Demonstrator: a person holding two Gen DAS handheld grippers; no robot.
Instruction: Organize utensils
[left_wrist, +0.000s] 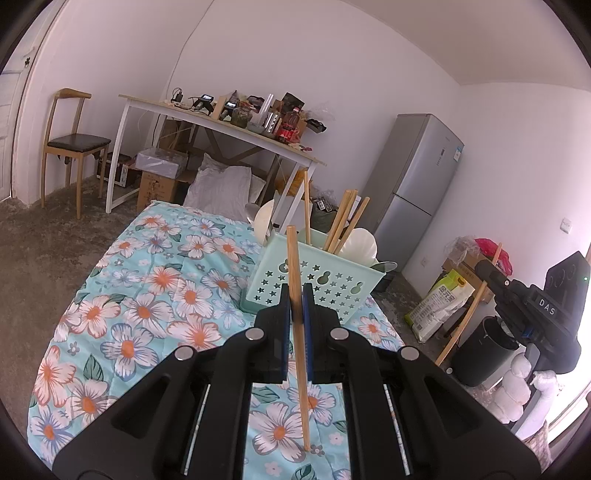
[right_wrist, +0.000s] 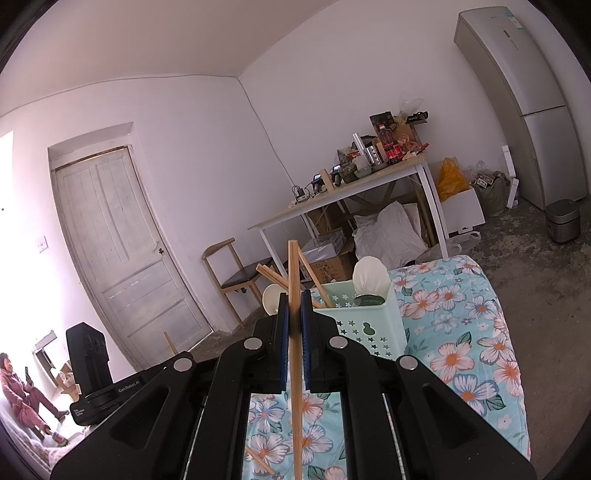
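Note:
My left gripper (left_wrist: 296, 306) is shut on a wooden chopstick (left_wrist: 300, 369) that stands nearly upright, its lower tip close to the floral cloth (left_wrist: 147, 295). Just beyond it is a mint green utensil basket (left_wrist: 325, 284) holding several chopsticks (left_wrist: 341, 221) and white spoons (left_wrist: 360, 243). My right gripper (right_wrist: 294, 314) is shut on another upright chopstick (right_wrist: 294, 387), with the basket (right_wrist: 373, 325) just ahead and to the right. In the left wrist view the right gripper (left_wrist: 485, 271) shows at the right edge with its chopstick (left_wrist: 469, 314) slanting down.
The floral cloth (right_wrist: 461, 332) covers a table whose edges drop to a bare floor. A cluttered desk (left_wrist: 221, 122), a chair (left_wrist: 70, 144), a fridge (left_wrist: 417, 173) and a black bin (left_wrist: 480, 350) stand around. A person (right_wrist: 22, 398) sits far left by the door (right_wrist: 122, 251).

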